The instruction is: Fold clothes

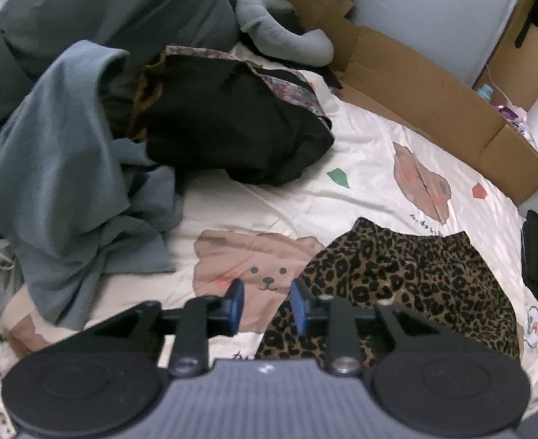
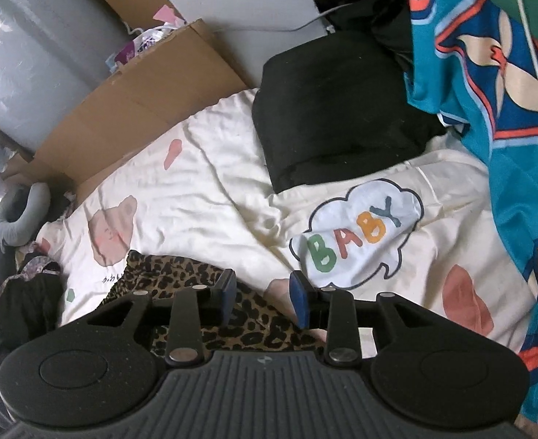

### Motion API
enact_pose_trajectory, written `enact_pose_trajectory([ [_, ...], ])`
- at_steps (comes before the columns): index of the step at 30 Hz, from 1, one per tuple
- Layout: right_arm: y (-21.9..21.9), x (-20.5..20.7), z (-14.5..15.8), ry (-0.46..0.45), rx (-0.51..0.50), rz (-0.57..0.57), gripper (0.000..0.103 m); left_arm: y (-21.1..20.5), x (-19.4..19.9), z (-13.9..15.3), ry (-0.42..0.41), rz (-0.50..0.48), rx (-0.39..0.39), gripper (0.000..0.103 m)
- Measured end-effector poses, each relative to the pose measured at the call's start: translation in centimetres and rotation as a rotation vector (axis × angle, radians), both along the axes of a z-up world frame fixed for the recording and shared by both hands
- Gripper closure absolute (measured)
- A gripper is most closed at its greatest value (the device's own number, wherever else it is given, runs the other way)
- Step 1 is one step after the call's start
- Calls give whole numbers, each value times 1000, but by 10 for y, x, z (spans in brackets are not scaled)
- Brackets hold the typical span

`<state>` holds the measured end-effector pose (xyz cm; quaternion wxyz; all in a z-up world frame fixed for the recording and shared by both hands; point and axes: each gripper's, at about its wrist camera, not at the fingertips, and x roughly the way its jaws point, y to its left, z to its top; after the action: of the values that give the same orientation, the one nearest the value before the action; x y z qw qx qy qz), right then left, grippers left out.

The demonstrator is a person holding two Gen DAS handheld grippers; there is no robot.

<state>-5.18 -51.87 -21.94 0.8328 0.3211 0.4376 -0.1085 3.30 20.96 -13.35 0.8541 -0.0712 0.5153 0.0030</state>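
Observation:
A leopard-print garment (image 1: 407, 281) lies flat on the cream bear-print bedsheet (image 1: 305, 190). My left gripper (image 1: 267, 303) is open and empty, just above the garment's left edge. The same garment shows in the right wrist view (image 2: 181, 281), under my right gripper (image 2: 263, 298), which is open and empty over its right edge. A pile of unfolded clothes lies to the left: a grey-blue garment (image 1: 67, 183) and a black garment with floral trim (image 1: 232, 120).
A folded black garment (image 2: 334, 109) lies on the sheet beyond the right gripper. A bright blue patterned cloth (image 2: 506, 109) hangs at the right. Flattened cardboard (image 1: 433, 95) lines the bed's far edge. A grey neck pillow (image 1: 287, 33) lies at the back.

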Motion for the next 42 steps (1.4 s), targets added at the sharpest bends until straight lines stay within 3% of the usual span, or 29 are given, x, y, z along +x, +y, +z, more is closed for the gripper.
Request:
enact_pose_trajectory([
  [2,3,7,-2,-3,-8,18,57,-4,8,-7,10,-6,-21,65],
  [12,26,54,-18,6,-54,151,57,-34,57,-53,31,-136,-15,62],
  [29,97,165,-58,44,-100,464,58,-79,148,-133,70,-240,-83,62],
  [32,116,186,-69,45,-115,536,57,-91,158,-149,83,-279,-79,56],
  [37,147,220,-91,50,-153,640,48,-105,169,-177,121,-322,-90,55],
  [42,172,240,-111,51,-201,748,47,-116,173,-198,121,-361,-53,40],
])
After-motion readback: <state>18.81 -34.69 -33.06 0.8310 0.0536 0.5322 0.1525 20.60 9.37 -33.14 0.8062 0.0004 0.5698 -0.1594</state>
